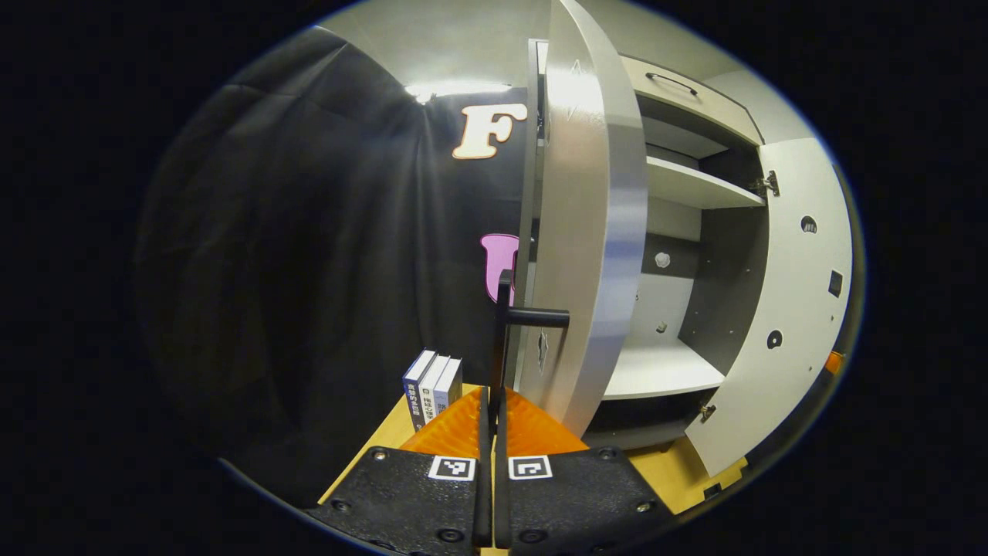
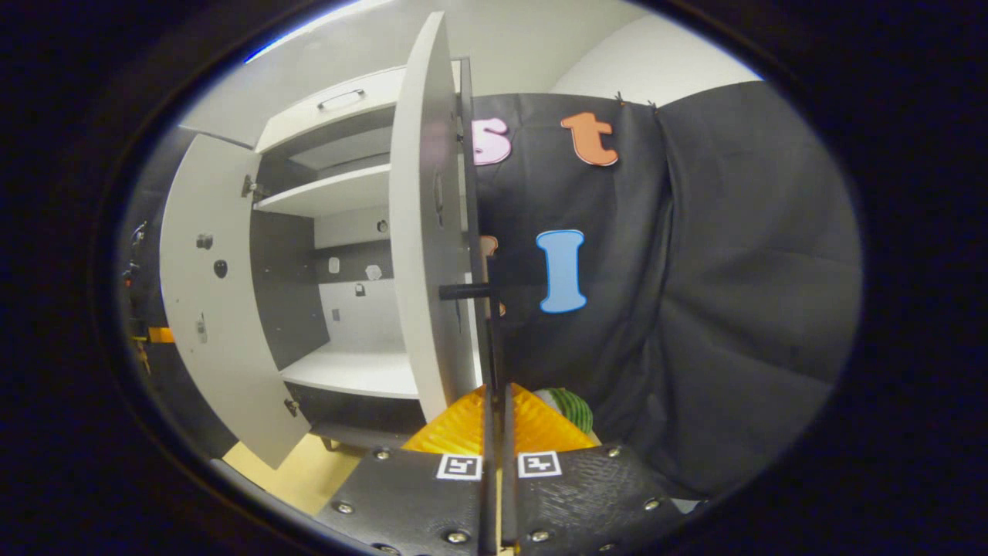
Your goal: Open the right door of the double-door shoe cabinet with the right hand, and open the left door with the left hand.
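Observation:
The shoe cabinet (image 1: pixel 679 193) stands with both doors swung wide, its pale shelves bare. In the left gripper view the left door (image 1: pixel 587 232) is edge-on right ahead, and my left gripper (image 1: pixel 494 394) is shut on the thin black bar of its handle (image 1: pixel 505 316). The right door (image 1: pixel 787 309) hangs open farther off. In the right gripper view the right door (image 2: pixel 424 232) is edge-on, and my right gripper (image 2: pixel 496 390) is shut on its black handle (image 2: pixel 488 309). The left door (image 2: pixel 208 309) stands open beyond it.
A closed drawer (image 1: pixel 695 96) with a dark pull tops the cabinet. Three upright books (image 1: pixel 432 386) stand on the wooden table (image 1: pixel 386 440) left of the cabinet. A green striped round thing (image 2: pixel 571 405) lies right of it. Black cloth walls close in on both sides.

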